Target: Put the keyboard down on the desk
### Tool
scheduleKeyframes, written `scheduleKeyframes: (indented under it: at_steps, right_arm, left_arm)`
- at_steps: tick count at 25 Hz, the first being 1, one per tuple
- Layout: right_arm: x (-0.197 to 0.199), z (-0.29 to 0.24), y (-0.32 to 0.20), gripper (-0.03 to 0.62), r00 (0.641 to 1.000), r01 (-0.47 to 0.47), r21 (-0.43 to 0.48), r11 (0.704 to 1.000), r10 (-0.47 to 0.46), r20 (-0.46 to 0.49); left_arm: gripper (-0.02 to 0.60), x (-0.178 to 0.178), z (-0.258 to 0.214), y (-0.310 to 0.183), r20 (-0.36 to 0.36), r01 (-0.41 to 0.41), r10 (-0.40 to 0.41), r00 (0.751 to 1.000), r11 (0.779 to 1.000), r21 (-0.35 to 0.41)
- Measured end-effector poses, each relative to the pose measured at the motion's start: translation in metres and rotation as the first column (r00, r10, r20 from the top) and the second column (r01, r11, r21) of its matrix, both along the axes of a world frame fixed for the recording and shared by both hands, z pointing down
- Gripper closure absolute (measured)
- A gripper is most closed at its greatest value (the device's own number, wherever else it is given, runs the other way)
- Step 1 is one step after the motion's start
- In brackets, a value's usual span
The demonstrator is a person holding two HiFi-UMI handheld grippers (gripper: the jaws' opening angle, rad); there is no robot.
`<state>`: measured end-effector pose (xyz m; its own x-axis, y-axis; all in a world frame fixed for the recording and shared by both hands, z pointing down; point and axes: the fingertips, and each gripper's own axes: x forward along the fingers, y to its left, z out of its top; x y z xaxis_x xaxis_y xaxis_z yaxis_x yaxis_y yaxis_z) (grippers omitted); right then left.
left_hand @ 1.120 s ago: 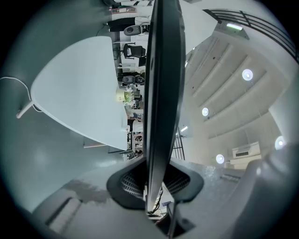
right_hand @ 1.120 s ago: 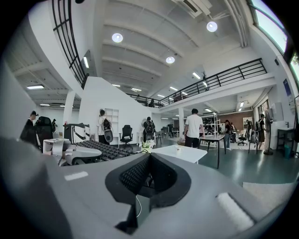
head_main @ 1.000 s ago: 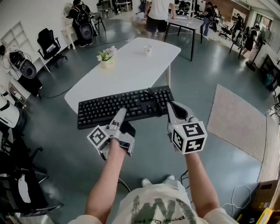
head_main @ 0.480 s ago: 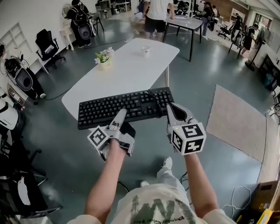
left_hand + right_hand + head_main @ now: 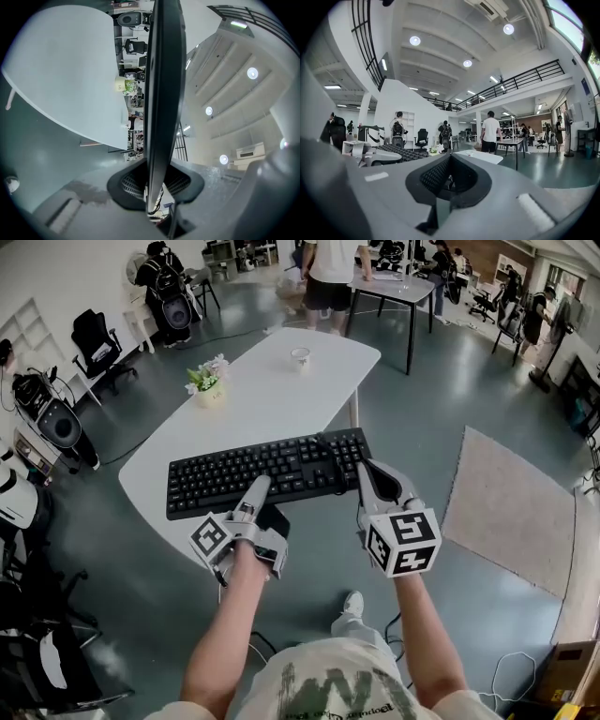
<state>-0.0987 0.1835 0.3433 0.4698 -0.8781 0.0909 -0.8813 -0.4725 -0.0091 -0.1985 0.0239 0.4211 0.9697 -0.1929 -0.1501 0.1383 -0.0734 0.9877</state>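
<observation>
Item: keyboard (image 5: 267,472), black, full-size, held about level in the air over the near end of the white desk (image 5: 281,390), not yet set down. Left gripper (image 5: 256,488): jaws pinching the near long edge, close to its middle (in the left gripper view we see the board edge-on between the pads). Right gripper (image 5: 368,472): jaws pressed together on nothing, at the board's right end; we cannot tell whether it touches. Risks, as we judge them: a pinch on one edge alone may let the far side sag or twist free on the way down. A landing too close to the desk's end would leave the board overhanging and apt to tip off. Slid too far, it could meet the flower pot (image 5: 208,388).
</observation>
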Motion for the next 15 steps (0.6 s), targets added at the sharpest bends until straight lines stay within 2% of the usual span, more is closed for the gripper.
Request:
scheduleKeyframes:
  at_steps: [7,11,15]
  right_arm:
    - [0.080,0.002,-0.004,0.597,0.999,0.028,-0.039,0.999,-0.026,0.042]
    - [0.109,0.006,-0.010,0.597,0.997,0.069,-0.081,0.994,-0.065,0.046]
    - [0.139,0.003,-0.013,0.597,0.993,0.110,-0.074,0.991,-0.106,0.056]
  left_arm:
    - [0.492,0.076,-0.002,-0.002,-0.008,0.026,-0.026,1.000,1.000,-0.007]
    - [0.492,0.105,-0.001,-0.005,0.003,0.045,-0.045,0.999,0.999,-0.004]
    - [0.492,0.136,-0.005,-0.002,0.004,0.057,-0.057,0.998,0.998,-0.002]
